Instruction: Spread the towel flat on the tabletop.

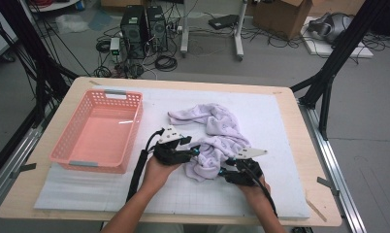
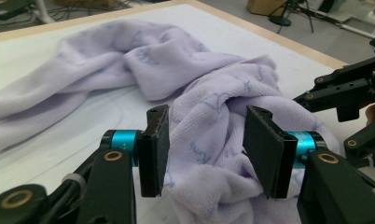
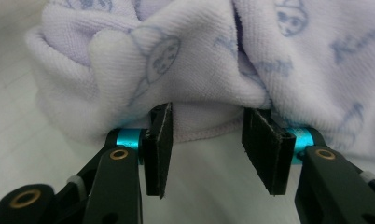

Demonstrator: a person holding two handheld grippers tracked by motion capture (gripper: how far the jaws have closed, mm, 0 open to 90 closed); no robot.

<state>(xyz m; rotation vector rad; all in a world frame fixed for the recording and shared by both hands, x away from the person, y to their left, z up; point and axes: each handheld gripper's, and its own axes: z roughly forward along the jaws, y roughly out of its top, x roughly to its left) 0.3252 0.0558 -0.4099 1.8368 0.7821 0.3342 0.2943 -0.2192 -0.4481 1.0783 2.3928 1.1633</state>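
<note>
writing: towel [image 1: 217, 141] has a faint blue-grey print, scribble-like marks and round blobs; not readable as words.
count: one lilac towel, one pink basket [image 1: 97, 131], two grippers, one white mat [image 1: 270, 121] on the counter [image 1: 300, 145].
towel place: crumpled mid-mat, right of the basket and apart from it; a tail runs up and left, the bunched end lies nearest the person.
left gripper [image 1: 195, 149]: fingers [image 2: 154, 151] about half open, astride a raised fold of towel; cloth sits in the gap and brushes the left pad, no squeeze seen.
right gripper [image 1: 223, 171]: fingers [image 3: 265, 149] about half open at the towel's near hem; the hem spans the gap just past the tips, nothing clamped.
</note>
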